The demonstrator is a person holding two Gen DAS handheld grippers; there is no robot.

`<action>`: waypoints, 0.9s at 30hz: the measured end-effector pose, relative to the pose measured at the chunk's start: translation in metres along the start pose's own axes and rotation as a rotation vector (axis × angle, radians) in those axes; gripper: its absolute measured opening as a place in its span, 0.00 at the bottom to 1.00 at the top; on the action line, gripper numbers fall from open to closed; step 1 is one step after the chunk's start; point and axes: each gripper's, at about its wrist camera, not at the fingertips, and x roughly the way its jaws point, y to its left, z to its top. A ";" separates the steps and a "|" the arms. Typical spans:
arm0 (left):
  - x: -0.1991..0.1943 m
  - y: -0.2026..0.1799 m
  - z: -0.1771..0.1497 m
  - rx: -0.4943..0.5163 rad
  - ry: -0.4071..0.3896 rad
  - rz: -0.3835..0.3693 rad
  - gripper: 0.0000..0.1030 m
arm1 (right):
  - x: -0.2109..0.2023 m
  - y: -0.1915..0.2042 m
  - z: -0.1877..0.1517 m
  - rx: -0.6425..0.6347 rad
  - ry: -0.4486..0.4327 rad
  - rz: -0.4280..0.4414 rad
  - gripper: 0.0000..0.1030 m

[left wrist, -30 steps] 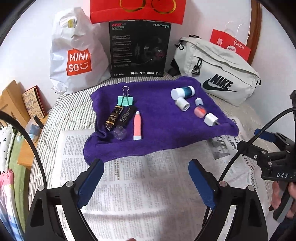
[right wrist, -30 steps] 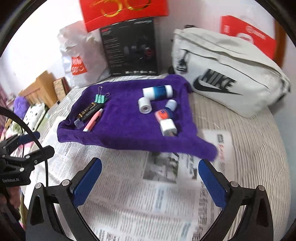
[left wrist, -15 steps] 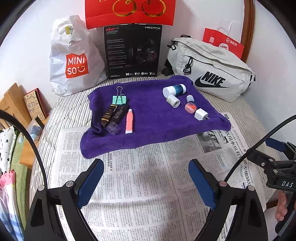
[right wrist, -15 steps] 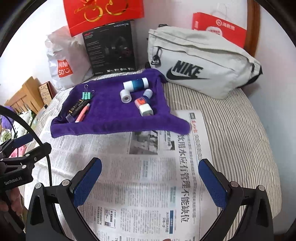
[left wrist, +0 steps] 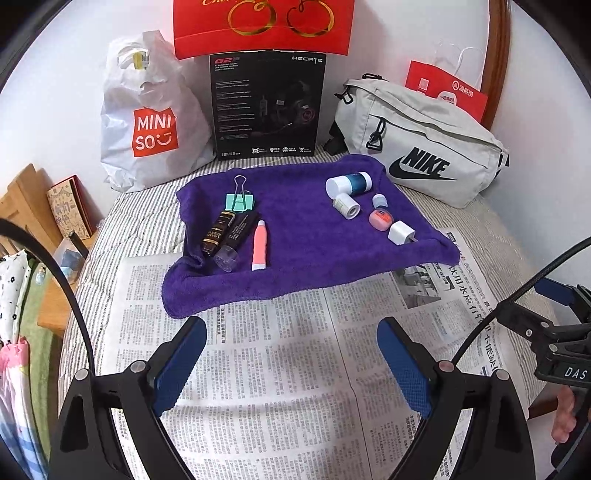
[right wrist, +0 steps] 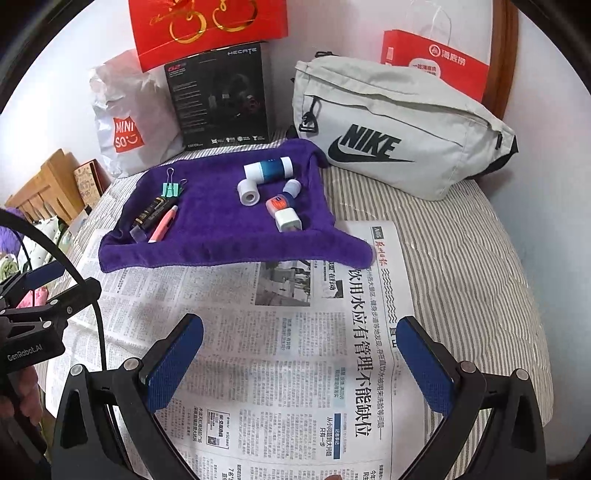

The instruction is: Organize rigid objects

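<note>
Plastic pink tube (left wrist: pixel 259 245) centre-frame on purple towel (left wrist: pixel 306 258): light, stiff, slippery; grip mid-body. Left gripper (left wrist: pixel 291 360) and right gripper (right wrist: pixel 299 360) both spread, empty.

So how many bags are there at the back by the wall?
4: white Miniso bag far left, red gold-printed bag atop the black box, grey Nike bag right, red paper bag behind it. More may be hidden.

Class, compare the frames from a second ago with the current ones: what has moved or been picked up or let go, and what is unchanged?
Both tools, the left tool and the right tool, have pulled back from the purple towel over the newspaper, so the towel looks farther off. Nothing was taken hold of or let go; both remain open and empty. The binder clip, pink tube and white charger lie as before.
</note>
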 end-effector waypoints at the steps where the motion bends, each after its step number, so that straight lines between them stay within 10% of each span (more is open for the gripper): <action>1: 0.000 0.000 0.000 0.000 0.000 0.005 0.91 | 0.000 0.001 0.001 -0.002 0.000 0.001 1.00; 27: 0.003 0.001 -0.002 0.002 0.025 0.046 0.91 | -0.005 0.005 0.001 -0.014 -0.007 -0.005 1.00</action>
